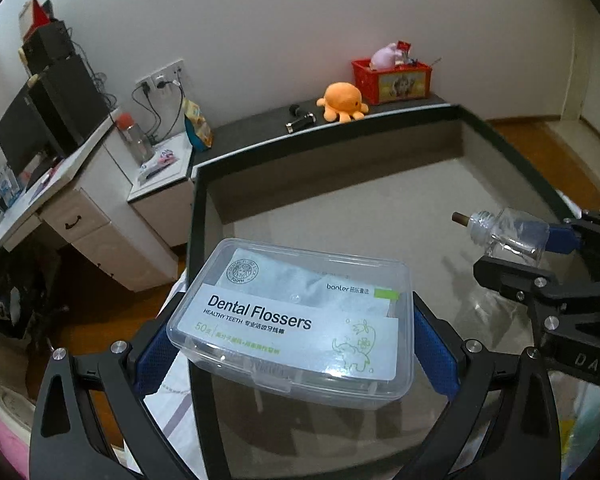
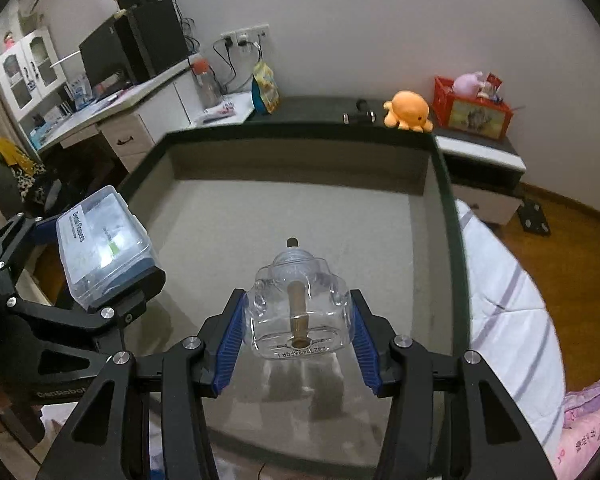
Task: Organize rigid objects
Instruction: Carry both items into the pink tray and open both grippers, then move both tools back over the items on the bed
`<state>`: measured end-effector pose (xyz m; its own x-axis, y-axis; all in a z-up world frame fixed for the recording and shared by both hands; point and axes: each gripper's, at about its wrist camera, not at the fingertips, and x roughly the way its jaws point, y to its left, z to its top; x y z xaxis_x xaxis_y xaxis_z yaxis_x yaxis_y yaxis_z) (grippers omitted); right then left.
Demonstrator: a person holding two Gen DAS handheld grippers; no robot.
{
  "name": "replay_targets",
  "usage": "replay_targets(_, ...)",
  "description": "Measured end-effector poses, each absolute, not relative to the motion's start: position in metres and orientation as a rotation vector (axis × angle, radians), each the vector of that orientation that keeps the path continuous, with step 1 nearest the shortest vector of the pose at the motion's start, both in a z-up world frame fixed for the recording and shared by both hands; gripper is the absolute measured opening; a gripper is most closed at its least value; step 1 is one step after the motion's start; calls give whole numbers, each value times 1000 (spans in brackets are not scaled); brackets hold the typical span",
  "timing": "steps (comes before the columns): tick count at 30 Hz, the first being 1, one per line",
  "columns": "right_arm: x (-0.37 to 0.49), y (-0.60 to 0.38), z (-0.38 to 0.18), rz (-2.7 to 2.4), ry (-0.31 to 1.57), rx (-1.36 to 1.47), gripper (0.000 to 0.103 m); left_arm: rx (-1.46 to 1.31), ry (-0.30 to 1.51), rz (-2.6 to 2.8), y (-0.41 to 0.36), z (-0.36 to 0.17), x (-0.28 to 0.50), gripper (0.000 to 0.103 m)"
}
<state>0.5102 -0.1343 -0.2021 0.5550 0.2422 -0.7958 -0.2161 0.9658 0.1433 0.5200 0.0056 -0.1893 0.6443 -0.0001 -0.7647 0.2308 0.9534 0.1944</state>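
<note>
Clear plastic box of dental flossers sits clamped between the blue jaws of the left gripper, up in the air over the glass-topped counter. Beside it, the right gripper has its jaws squeezed on a small clear plastic bottle with a brown stick inside, also above the counter.

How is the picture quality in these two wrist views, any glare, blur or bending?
Left wrist view: strong fisheye bending of the glass table's rim, dark vignette corners, and a bright glare patch on the dental flossers box. Right wrist view: the same barrel distortion, the clear bottle sharp with small highlights and mirrored faintly in the glass, and slightly soft edges on the white bedding.
</note>
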Motion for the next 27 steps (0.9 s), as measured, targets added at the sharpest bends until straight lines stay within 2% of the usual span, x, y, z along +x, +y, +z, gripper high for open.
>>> replay_targets(8, 522, -138, -213, 287, 963, 84, 52, 201, 873, -164, 19, -191, 524, 102)
replay_targets(10, 518, -137, -209, 276, 941, 74, 65, 158, 855, -187, 26, -185, 518, 103)
replay_targets(12, 509, -141, -201, 284, 908, 91, 69, 121, 836, -200, 32, -180, 511, 103)
replay_targets(14, 501, -143, -193, 283, 898, 107, 80, 88, 801, -193, 41, -169, 500, 103)
replay_targets(15, 497, -142, -188, 271, 887, 99, 81, 83, 789, -187, 42, -166, 496, 103)
replay_targets(21, 443, -153, -148, 274, 779, 109, 81, 66, 708, -166, 53, -141, 452, 103)
replay_targets(27, 360, -165, -120, 270, 664, 79, 82, 85, 550, -148, 57, -113, 353, 103)
